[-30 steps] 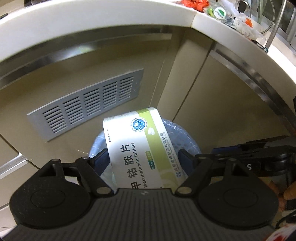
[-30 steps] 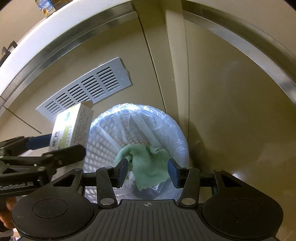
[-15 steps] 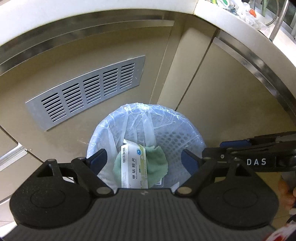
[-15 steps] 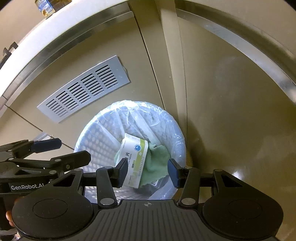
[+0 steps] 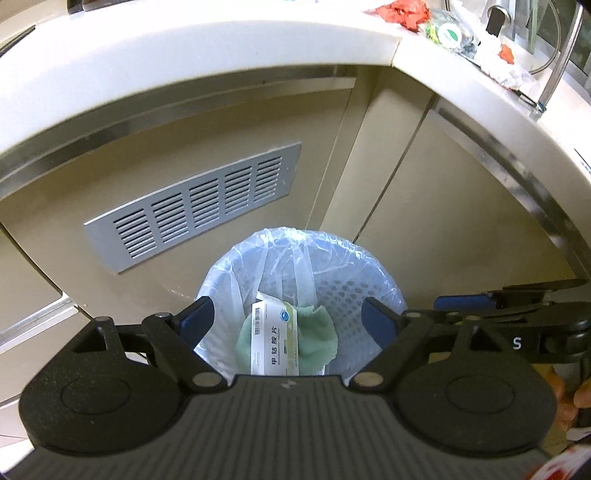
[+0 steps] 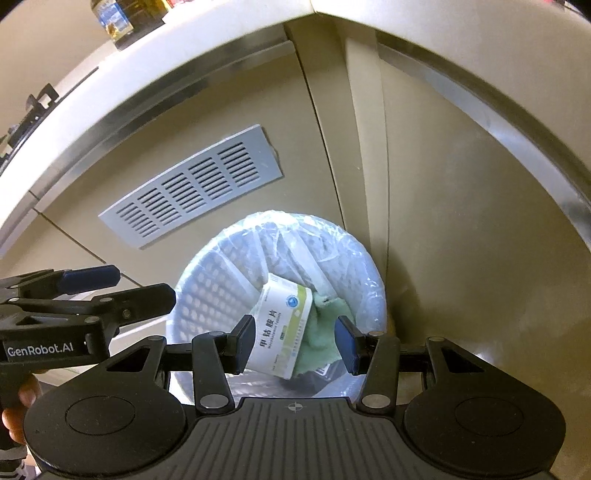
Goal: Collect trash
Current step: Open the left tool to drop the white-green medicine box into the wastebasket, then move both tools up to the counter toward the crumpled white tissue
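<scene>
A white mesh trash bin (image 5: 376,266) lined with a clear plastic bag stands on the floor below both grippers. Inside it a white-and-green tablet box (image 5: 273,339) lies on a crumpled green cloth (image 5: 317,339). My left gripper (image 5: 288,319) hovers above the bin's near rim, open wide, nothing between its blue pads. In the right wrist view the same box (image 6: 280,325) and cloth (image 6: 321,339) show deep in the bin (image 6: 207,295). My right gripper (image 6: 295,341) hangs over them, partly open and empty. The left gripper (image 6: 125,286) shows at that view's left.
Beige cabinet doors with a grey vent grille (image 5: 192,206) rise behind the bin. A white counter (image 5: 221,48) overhangs them, carrying red wrappers (image 5: 402,11) and other litter at the right. A bottle (image 6: 110,18) stands on the counter in the right wrist view.
The tablet box left my left gripper and dropped into the bin onto the green cloth. The left jaws opened wider. My right gripper stayed as it was.
</scene>
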The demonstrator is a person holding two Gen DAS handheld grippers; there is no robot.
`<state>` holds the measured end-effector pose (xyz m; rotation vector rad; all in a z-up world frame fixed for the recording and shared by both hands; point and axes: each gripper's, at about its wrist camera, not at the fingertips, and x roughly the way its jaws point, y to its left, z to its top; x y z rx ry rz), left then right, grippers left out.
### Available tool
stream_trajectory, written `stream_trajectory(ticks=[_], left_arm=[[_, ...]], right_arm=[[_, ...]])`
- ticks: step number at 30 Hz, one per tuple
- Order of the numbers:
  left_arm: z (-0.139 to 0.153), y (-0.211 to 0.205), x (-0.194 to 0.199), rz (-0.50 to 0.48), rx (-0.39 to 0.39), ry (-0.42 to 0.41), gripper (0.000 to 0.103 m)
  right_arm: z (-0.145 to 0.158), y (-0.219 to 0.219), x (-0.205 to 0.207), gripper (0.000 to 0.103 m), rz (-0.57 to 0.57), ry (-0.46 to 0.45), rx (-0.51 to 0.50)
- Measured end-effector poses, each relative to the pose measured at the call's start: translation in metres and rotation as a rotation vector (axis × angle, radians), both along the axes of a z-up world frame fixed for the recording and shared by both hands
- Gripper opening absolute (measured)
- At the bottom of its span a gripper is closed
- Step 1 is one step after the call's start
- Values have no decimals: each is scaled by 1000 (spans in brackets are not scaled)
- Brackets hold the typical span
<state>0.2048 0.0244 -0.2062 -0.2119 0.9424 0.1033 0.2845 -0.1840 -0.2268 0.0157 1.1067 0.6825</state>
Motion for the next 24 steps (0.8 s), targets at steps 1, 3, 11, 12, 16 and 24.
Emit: stream_trajectory(ticks=[1, 3, 11, 12, 16, 24], left_arm=[[3, 0, -1, 2, 0, -2, 85], [9, 1, -3, 7, -1, -9, 85], [42, 1, -15, 14, -2, -48, 85], [48, 1, -16, 16, -1, -56, 85], [72, 1, -20, 16, -4, -99, 85], [124, -10, 4, -49, 19, -215, 85]], right_arm=[[2, 0, 0, 48, 2, 0, 4], [5, -1, 0, 48, 7, -1, 14], [31, -9, -9, 48, 19, -3, 68], [36, -11, -11, 48, 21, -6, 79], [63, -20, -18, 48, 29, -32, 136], [124, -48, -16, 55, -44, -155, 249]])
